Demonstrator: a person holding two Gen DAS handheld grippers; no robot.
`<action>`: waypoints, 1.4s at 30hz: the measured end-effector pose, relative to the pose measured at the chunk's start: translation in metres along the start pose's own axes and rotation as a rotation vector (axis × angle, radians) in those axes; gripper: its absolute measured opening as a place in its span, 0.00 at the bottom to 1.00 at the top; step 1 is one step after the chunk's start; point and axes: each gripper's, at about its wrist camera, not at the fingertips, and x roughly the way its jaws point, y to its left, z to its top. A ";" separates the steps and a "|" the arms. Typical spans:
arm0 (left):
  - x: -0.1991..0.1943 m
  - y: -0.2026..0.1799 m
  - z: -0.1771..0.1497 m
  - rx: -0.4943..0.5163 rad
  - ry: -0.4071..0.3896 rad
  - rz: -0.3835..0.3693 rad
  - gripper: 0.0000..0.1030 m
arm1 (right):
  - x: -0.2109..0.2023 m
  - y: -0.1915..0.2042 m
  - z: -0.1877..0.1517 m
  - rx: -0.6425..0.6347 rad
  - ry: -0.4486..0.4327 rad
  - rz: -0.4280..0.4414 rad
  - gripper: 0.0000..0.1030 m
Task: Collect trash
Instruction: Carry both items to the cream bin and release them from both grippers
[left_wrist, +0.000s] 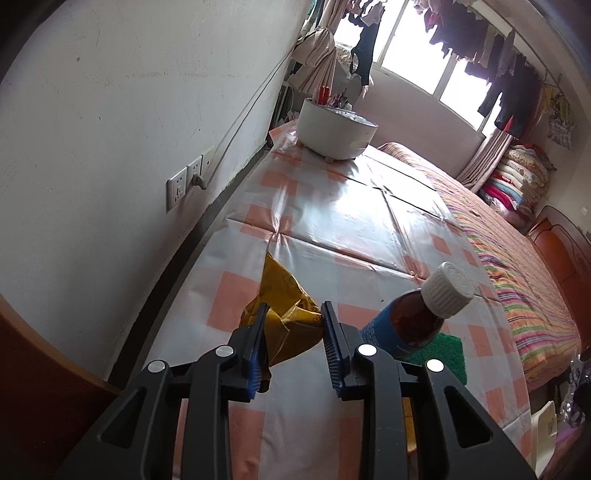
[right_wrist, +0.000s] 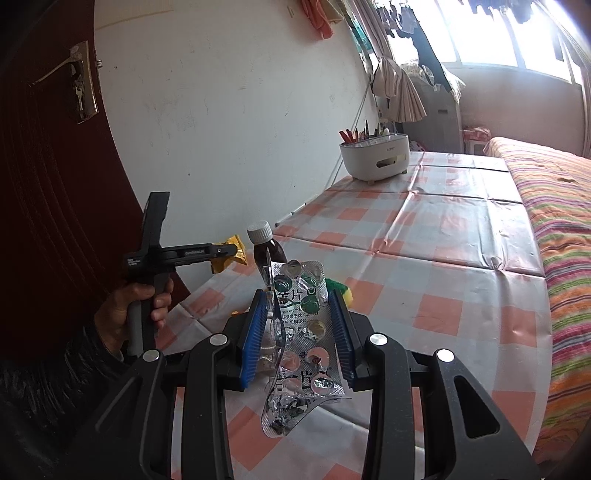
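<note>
A checked table (left_wrist: 332, 229) runs beside a white wall. The left gripper (left_wrist: 293, 325) pinches a yellow wrapper (left_wrist: 284, 314) at lower centre; the right gripper (right_wrist: 297, 325) clamps a blister pack (right_wrist: 301, 332). Lift both clear — avoid the bottle (left_wrist: 417, 317) just right — and keep the grips firm.

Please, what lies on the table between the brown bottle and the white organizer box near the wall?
Nothing: in both wrist views only bare checkered tablecloth stretches between the brown bottle and the white organizer box.
</note>
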 end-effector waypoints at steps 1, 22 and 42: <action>-0.009 -0.001 0.000 0.003 -0.014 0.000 0.27 | -0.005 0.000 -0.001 -0.003 -0.006 -0.010 0.33; -0.113 -0.167 -0.040 0.221 -0.109 -0.345 0.27 | -0.138 -0.068 -0.067 0.146 -0.133 -0.242 0.33; -0.101 -0.323 -0.138 0.493 0.089 -0.567 0.27 | -0.206 -0.115 -0.127 0.341 -0.128 -0.541 0.33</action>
